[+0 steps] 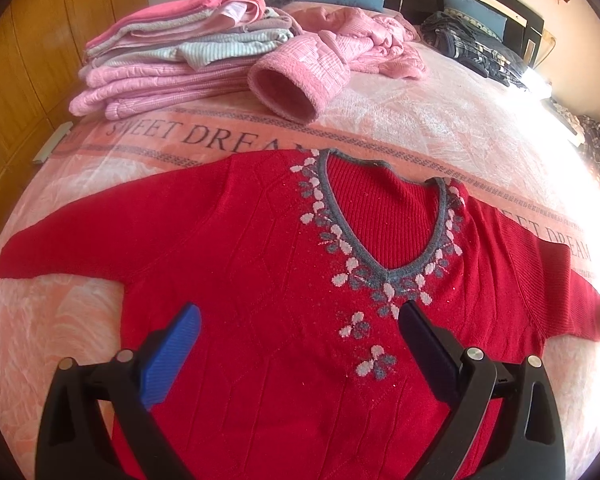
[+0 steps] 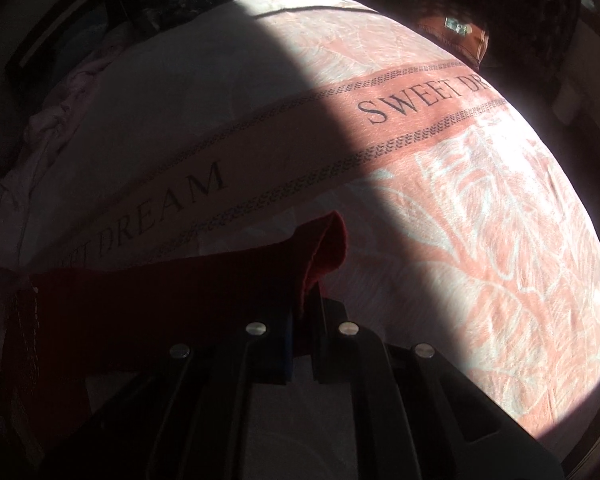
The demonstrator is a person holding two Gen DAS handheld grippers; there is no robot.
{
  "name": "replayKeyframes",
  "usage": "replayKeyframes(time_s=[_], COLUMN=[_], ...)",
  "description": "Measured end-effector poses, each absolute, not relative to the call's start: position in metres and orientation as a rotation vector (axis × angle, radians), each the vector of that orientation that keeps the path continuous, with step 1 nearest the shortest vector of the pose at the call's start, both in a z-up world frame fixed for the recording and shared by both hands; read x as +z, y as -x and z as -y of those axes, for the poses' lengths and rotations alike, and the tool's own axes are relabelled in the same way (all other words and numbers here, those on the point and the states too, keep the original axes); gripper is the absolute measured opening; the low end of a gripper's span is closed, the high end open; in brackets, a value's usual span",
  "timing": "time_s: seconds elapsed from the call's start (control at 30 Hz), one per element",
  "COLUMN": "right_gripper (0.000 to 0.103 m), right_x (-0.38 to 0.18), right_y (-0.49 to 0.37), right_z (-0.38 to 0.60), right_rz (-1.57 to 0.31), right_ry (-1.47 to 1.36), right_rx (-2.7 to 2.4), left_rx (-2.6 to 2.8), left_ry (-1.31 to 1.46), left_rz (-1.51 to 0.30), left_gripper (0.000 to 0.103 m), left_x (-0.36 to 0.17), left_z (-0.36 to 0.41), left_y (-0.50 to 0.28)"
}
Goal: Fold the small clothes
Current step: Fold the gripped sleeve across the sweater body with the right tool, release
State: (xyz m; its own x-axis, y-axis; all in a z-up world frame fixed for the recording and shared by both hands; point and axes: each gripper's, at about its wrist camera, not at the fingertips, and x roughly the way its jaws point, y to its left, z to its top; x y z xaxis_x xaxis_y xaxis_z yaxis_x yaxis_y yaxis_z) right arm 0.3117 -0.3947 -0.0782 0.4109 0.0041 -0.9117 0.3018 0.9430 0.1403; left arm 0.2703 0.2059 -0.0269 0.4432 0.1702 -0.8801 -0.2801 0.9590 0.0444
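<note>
- Left claw (image 1: 300,316), nearest the lens at 6 o'clock in the left wrist view, stands wide open with nothing between its blue pads; it hovers over the chest of the red sweater (image 1: 260,280).
- Right claw (image 2: 306,300), at 6 o'clock in the right wrist view, is closed tight on the sweater's sleeve cuff (image 2: 326,240), which stands up out of the pinch.
- Step in hand, by judgement: the first sleeve fold. The cuff is gripped but not yet carried across the body.
- Next move likely calls for drawing that sleeve inward over the chest, with the free claw steadying the body or taking the opposite sleeve.
- Sweater condition: lies face up and flat on the bed (image 1: 440,128), sleeves spread toward 9 and 3 o'clock, collar toward 12 o'clock. Grey V-neck trim with white and grey flower motifs; knit looks thick and limp, little wrinkling.
- Folded pile (image 1: 172,64) sits at 11 o'clock, well apart from the sweater; a loose pink garment (image 1: 300,80) lies at 12 o'clock beside it.
- Right wrist view is largely in shadow; sleeve detail is hard to read.
</note>
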Motion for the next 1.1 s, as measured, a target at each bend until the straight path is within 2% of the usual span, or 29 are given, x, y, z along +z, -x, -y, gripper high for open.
replayKeyframes(time_s=[0.47,0.7,0.97,1.0,1.07,1.1], right_gripper=[0.004,0.004,0.005,0.006,0.020,0.023], right_x=[-0.035,-0.051,-0.102,-0.109,-0.122,-0.126], right_y=[-0.355,-0.366,-0.383,-0.385,-0.388,-0.387], right_z=[0.182,0.094,0.028,0.025,0.021,0.023], right_rz=[-1.103,-1.147,-1.233,-1.246,-1.267,-1.270], right_ry=[-0.199,-0.149,-0.107,-0.113,-0.150,-0.188], right_rx=[0.154,0.266,0.298,0.304,0.343,0.357], left_rx=[0.284,0.281,0.258,0.252,0.237,0.229], left_ry=[0.125,0.125,0.114,0.112,0.110,0.111], left_rz=[-1.076,-1.085,-1.097,-1.099,-1.105,-1.107], left_gripper=[0.099,0.099,0.099,0.099,0.099,0.099], left_x=[-0.031,-0.035,-0.039,-0.039,-0.040,-0.040], left_z=[-0.258,-0.274,-0.273,-0.270,-0.264,-0.260], left_y=[-0.264,-0.258,-0.257,-0.257,-0.260,-0.261])
